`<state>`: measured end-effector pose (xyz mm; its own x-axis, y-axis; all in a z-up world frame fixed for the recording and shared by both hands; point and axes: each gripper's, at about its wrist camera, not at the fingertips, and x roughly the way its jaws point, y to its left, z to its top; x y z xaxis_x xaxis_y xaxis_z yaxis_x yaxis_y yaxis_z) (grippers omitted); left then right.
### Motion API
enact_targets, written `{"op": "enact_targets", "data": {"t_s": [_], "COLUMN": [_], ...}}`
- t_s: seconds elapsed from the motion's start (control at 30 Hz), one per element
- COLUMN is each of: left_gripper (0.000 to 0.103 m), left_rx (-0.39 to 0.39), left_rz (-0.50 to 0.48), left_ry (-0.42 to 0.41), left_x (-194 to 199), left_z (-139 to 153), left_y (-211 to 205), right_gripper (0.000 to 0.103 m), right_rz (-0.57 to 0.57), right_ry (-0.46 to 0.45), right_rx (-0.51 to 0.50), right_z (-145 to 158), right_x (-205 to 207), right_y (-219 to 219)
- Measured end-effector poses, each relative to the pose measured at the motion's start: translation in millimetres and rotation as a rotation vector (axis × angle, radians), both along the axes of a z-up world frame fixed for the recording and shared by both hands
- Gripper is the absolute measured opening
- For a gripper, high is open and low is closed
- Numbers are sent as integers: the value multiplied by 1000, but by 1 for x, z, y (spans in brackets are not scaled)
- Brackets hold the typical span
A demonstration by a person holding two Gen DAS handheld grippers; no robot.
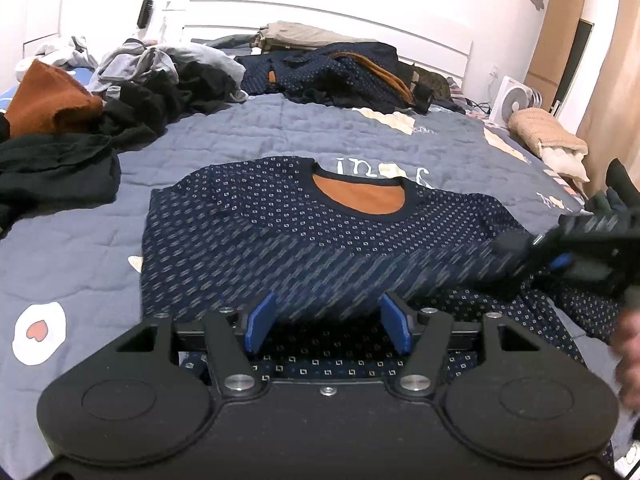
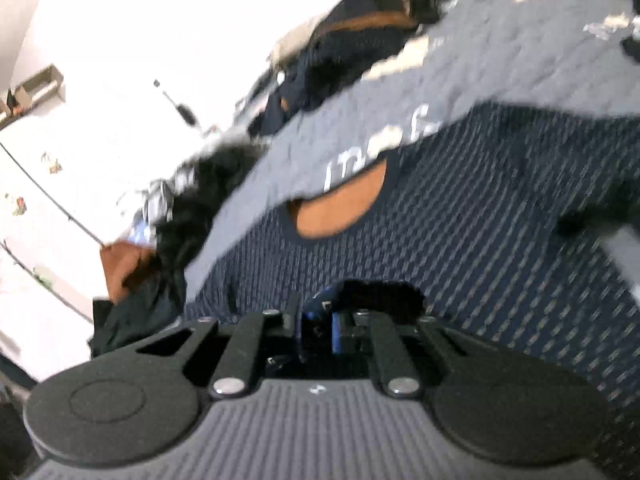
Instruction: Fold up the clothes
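Note:
A navy sweater (image 1: 280, 240) with small pale squares and an orange lining at the neck (image 1: 360, 198) lies spread on the grey-blue quilt (image 1: 80, 240), neck towards the headboard. My left gripper (image 1: 328, 324) sits at its near hem, blue pads (image 1: 260, 324) apart, with fabric lying between them but not pinched. My right gripper (image 1: 508, 246) comes in from the right and is shut on the sweater's right side, lifting a blurred fold. In the right wrist view the right gripper (image 2: 326, 316) has its pads close together on dark fabric, with the sweater (image 2: 480, 220) ahead.
A heap of black and grey clothes (image 1: 132, 108) and an orange garment (image 1: 44, 100) lie at the left. More navy patterned garments (image 1: 344, 72) lie by the white headboard. A beige bundle (image 1: 548, 136) and a white fan (image 1: 514, 102) are far right. A hand (image 1: 628, 360) shows at the right edge.

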<state>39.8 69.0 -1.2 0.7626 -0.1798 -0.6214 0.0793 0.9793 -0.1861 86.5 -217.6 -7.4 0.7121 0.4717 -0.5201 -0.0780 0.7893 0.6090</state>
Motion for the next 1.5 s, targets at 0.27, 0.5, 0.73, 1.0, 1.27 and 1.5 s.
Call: {"op": "enact_targets", "data": {"t_s": [0.27, 0.5, 0.73, 1.0, 1.27, 1.5], "left_gripper": [62, 66, 67, 72, 74, 75], "left_rx": [24, 134, 214, 478, 828, 1026], "left_rz": [-22, -34, -52, -138, -198, -288], "left_ry": [19, 19, 2, -101, -201, -245], "left_x": [1, 5, 5, -8, -5, 14], "left_z": [-6, -16, -26, -37, -73, -102], "left_y": [-4, -9, -8, -41, -65, -70], "right_gripper": [12, 13, 13, 13, 13, 13], "right_rz": [-147, -124, -83, -46, -65, -67], "right_ry": [-137, 0, -20, -19, -30, -34], "right_rx": [-102, -213, -242, -259, -201, -198], "right_z": [36, -6, -2, -2, 5, 3], "right_x": [-4, 19, 13, 7, 7, 9], "right_y": [-53, -60, -53, -49, -60, -61]}}
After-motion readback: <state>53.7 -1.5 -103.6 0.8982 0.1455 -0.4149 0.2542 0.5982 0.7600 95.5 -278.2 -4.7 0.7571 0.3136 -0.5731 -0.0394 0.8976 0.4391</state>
